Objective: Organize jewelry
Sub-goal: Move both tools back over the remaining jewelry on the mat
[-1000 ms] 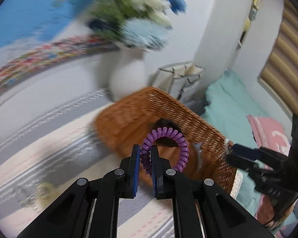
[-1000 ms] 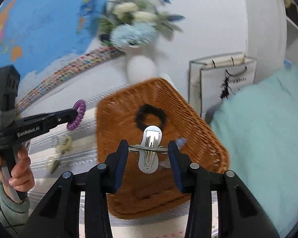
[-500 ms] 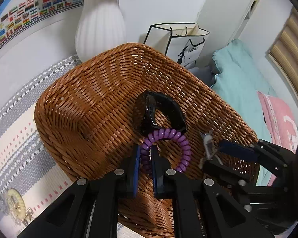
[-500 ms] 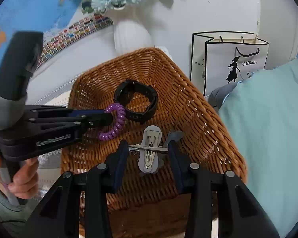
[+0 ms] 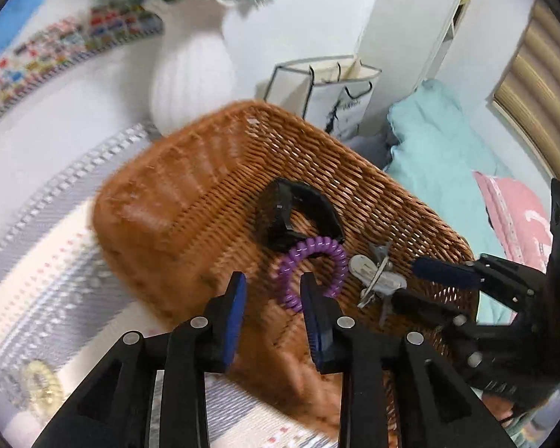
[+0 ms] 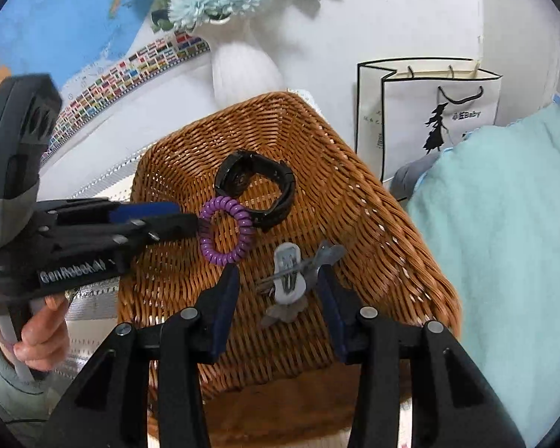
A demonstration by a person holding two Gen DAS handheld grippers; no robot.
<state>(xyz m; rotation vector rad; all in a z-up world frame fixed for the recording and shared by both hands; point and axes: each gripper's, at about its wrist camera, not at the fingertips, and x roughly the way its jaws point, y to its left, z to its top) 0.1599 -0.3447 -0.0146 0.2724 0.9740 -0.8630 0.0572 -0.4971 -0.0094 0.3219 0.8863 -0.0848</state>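
A brown wicker basket (image 5: 190, 171) (image 6: 354, 186) holds a black bracelet (image 5: 317, 201) (image 6: 280, 179). A purple coil hair tie (image 5: 317, 242) (image 6: 224, 201) lies in the basket against the bracelet. My left gripper (image 5: 273, 285) (image 6: 186, 216) is over the basket with its jaws opening. The tie sits just past its fingertips, and the pads are off it. A silver hair clip (image 6: 287, 261) (image 5: 362, 265) hangs tilted between the jaws of my right gripper (image 6: 278, 276) (image 5: 405, 282). Those jaws are opening, with a gap at the left pad.
A white vase (image 5: 190, 74) of flowers stands behind the basket, with a white paper bag (image 6: 429, 112) to its right. Teal bedding (image 6: 504, 224) lies on the right. On the striped mat (image 5: 56, 280) at the left lies a yellow hair tie (image 5: 37, 380). A person's hand (image 6: 37, 336) holds the left gripper.
Both grippers came down over the basket. The left jaws opened and let go of the purple tie. The hair clip, level between the right pads before, now sits tilted.
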